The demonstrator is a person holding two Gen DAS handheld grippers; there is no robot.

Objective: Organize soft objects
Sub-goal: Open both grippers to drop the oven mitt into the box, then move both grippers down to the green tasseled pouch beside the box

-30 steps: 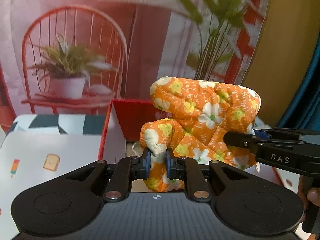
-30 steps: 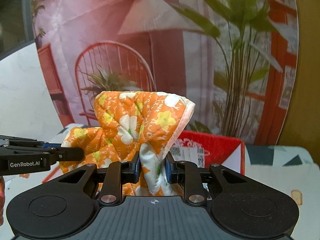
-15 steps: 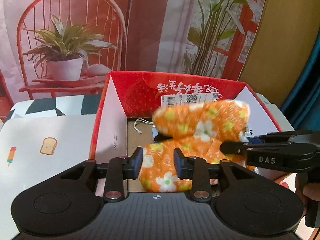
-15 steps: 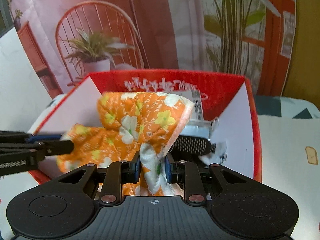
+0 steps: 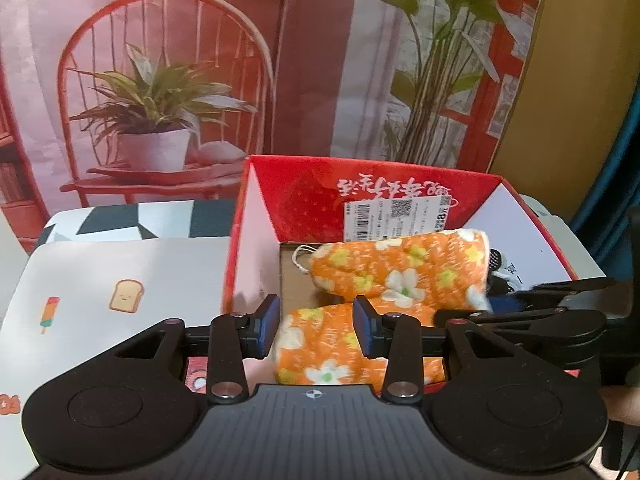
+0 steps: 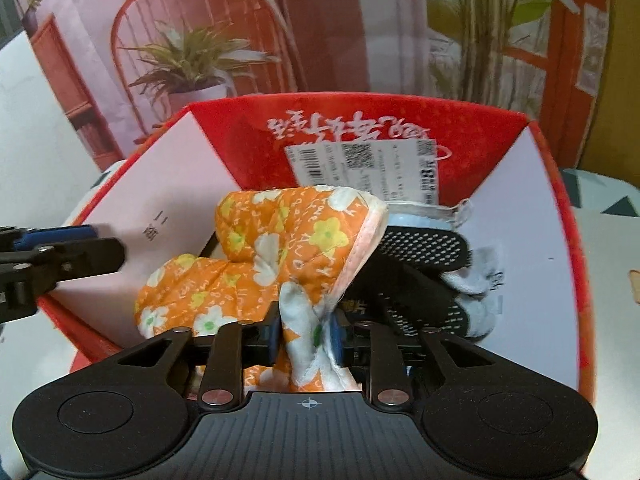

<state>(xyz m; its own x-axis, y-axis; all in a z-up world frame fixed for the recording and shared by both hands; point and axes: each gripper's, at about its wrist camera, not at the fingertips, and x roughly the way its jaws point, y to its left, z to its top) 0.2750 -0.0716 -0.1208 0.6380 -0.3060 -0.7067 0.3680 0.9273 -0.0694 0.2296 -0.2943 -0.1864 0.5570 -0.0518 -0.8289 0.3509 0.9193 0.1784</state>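
Observation:
An orange flowered oven mitt [image 5: 400,276] lies folded inside a red cardboard box [image 5: 304,200]. My left gripper [image 5: 316,326] is open above the mitt's near end, jaws apart on either side of it. My right gripper [image 6: 306,338] is shut on the mitt's white-lined cuff [image 6: 304,320]; the mitt [image 6: 280,248] rests low in the box [image 6: 248,136]. A black dotted glove [image 6: 420,264] and grey cloth lie beside it in the box.
A white mat with toast and popsicle drawings [image 5: 120,280] covers the table left of the box. A printed backdrop of a chair and plants [image 5: 160,100] stands behind. The right gripper's arm [image 5: 560,316] reaches in from the right.
Both grippers lowered the mitt from mid-air into the red box. My left gripper opened and let go of it. My right gripper stays shut on the cuff.

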